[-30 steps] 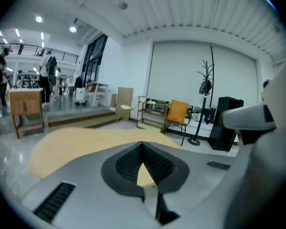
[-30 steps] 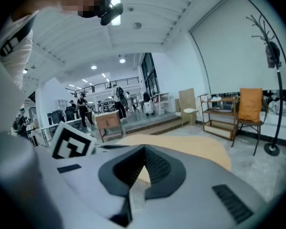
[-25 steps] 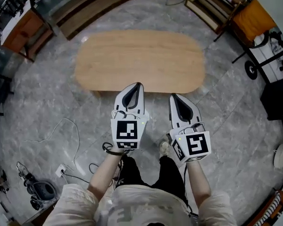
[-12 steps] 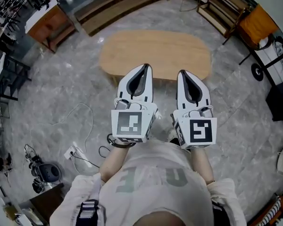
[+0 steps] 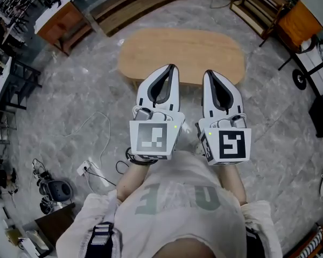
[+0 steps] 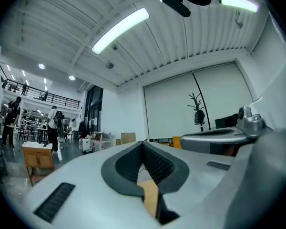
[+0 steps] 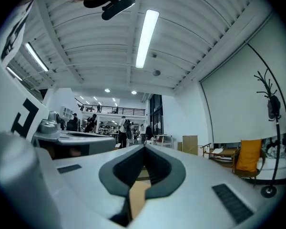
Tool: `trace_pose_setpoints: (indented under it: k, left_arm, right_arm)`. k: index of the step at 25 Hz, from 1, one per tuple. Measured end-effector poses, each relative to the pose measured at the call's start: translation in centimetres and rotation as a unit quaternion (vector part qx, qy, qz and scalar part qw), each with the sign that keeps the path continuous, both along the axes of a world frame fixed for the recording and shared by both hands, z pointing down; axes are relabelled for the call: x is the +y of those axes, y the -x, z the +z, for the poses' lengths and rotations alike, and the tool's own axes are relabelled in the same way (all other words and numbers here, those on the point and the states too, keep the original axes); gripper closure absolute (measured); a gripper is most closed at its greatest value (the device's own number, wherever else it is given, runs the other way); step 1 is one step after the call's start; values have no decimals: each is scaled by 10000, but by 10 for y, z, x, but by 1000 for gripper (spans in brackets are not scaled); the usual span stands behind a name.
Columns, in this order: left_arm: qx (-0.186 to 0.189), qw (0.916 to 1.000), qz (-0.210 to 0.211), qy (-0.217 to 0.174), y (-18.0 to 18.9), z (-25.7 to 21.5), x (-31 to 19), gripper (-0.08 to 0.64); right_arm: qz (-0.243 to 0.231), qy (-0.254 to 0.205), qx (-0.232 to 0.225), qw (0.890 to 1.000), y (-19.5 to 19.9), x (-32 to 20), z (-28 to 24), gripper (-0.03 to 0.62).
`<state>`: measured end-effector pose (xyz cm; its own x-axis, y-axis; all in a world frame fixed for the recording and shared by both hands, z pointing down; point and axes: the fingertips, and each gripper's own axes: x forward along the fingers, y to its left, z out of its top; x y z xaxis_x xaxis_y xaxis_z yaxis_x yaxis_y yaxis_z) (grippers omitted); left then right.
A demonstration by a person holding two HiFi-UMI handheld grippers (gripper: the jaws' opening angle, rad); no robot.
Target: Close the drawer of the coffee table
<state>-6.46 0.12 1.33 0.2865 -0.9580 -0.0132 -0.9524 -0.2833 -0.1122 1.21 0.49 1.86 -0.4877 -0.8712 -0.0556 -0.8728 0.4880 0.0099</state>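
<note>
The coffee table is a low oval with a light wooden top, seen from above on the grey marble floor; no drawer shows from here. My left gripper and right gripper are held side by side at chest height, level, their tips over the table's near edge in the head view. Both are shut with nothing between the jaws. In the left gripper view the shut jaws point across the hall, the right gripper's body beside them. The right gripper view shows its own shut jaws.
A wooden cabinet stands at the far left, long wooden planks lie beyond the table, an orange chair stands at the far right. Cables and a power strip lie on the floor to the left. People stand far off in the hall.
Both grippers have risen together and now sit higher and closer to the camera. The view has lifted and pulled back, so the table looks smaller. Jaws stayed shut.
</note>
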Motion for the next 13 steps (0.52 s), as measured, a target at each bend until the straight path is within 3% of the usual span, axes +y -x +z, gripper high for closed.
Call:
trace_pose_setpoints:
  k: [5, 13]
  left_arm:
    - [-168, 9998, 51, 22, -7, 0, 0, 551]
    - [-388, 9992, 45, -43, -11, -2, -4, 551]
  right_arm:
    - [259, 59, -126, 9996, -14, -2, 2, 586]
    - [81, -30, -75, 9999, -13, 1, 3, 586]
